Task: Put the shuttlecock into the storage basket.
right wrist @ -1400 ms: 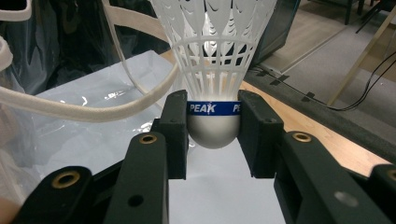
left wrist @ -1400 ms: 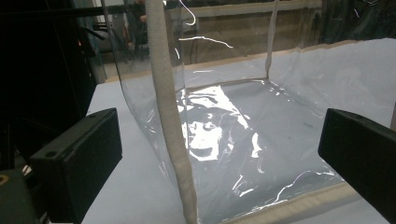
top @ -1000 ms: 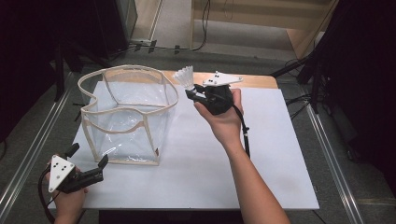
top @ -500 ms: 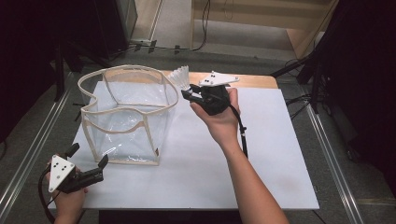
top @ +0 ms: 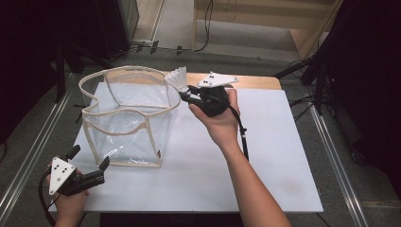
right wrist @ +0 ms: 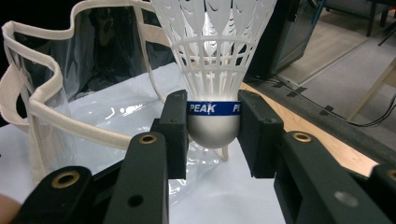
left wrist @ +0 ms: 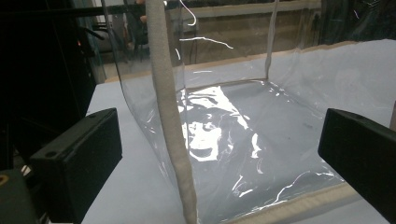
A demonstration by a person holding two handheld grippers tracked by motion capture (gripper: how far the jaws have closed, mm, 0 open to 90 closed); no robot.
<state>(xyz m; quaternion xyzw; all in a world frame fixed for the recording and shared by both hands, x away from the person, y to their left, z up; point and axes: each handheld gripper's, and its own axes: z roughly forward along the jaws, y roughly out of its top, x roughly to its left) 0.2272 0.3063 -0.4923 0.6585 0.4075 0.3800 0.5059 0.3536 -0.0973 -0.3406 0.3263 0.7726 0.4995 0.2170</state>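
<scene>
One shuttlecock (right wrist: 214, 70) carried leftward since earlier, now at the rim of one clear bag (top: 127, 118), right gripper (top: 189, 97) jaws clamping its cork; left gripper (top: 90, 165) unmoved, jaws open, on the desk (top: 265, 156).

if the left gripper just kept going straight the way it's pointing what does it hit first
Most likely the clear bag: the left gripper looks straight at its near wall and cream-trimmed corner seam, with nothing between them. Depth is hard to judge.

White shuttlecock (right wrist: 213, 70), blue "PEAK" band, skirt up, beside clear bag's (top: 127, 118) rim.
</scene>
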